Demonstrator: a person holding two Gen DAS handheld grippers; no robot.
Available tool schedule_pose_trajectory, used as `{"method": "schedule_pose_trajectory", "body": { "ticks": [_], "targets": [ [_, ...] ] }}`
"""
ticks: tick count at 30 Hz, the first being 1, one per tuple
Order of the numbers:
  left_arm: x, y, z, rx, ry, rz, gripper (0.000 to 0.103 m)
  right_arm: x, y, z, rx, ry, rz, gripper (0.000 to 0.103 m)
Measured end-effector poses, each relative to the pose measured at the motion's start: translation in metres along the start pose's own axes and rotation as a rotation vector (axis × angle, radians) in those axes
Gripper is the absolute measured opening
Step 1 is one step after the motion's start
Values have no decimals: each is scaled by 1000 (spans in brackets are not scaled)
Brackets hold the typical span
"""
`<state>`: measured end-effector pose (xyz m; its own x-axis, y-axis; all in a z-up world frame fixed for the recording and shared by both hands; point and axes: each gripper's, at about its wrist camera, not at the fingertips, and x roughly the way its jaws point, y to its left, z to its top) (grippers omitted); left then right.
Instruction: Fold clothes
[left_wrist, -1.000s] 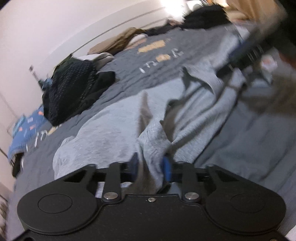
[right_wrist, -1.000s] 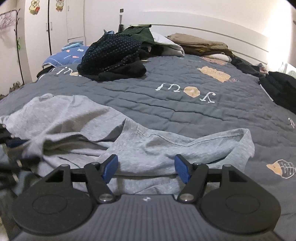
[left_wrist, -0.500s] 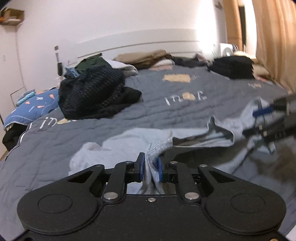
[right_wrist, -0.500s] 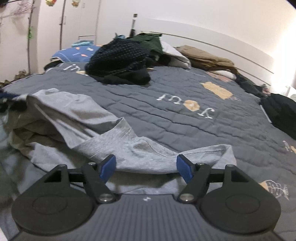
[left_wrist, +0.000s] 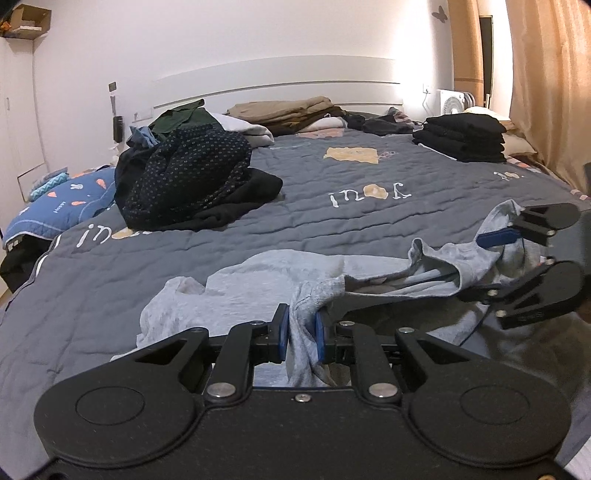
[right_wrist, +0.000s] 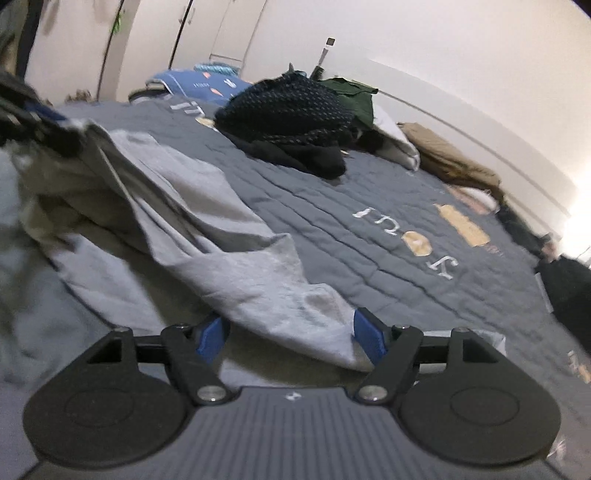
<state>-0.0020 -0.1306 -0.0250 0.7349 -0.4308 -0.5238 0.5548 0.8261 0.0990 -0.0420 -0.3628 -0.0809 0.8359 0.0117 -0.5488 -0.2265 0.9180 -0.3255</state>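
My left gripper (left_wrist: 301, 334) jaws clamp the grey garment (left_wrist: 258, 288); my right gripper (right_wrist: 291, 334) jaws stand apart around its edge, so I should close squarely.

Bare quilt (left_wrist: 332, 229) ahead; dark clothes heap (left_wrist: 192, 184) blocks far-left.

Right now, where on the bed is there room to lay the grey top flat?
The widest bare patch of quilt lies between the grey top, the dark pile and the black folded stack. It is crowded along the headboard, where tan clothes and more garments sit.
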Motion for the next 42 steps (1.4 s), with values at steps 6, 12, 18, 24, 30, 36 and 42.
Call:
{"method": "schedule_pose_trajectory", "body": {
  "ticks": [6,12,18,24,30,36,42],
  "targets": [
    [7,-5,-9,74,44,51,25,3,-22,3,136,-13,53,14],
    [17,-24,-19,187,77,59,58,2,-30,7,207,33,114,12],
    [29,-41,-29,293,119,80,59,5,-39,8,305,91,145,14],
    [33,-39,-30,285,127,96,59,2,-35,10,283,109,115,27],
    [31,-35,-26,275,116,112,56,-1,-33,10,226,135,66,54],
    [1,-16,-10,133,87,-105,58,-18,-47,12,226,124,152,55],
    [7,-23,13,108,29,-73,54,-26,-57,17,271,85,170,67]
  ]
}}
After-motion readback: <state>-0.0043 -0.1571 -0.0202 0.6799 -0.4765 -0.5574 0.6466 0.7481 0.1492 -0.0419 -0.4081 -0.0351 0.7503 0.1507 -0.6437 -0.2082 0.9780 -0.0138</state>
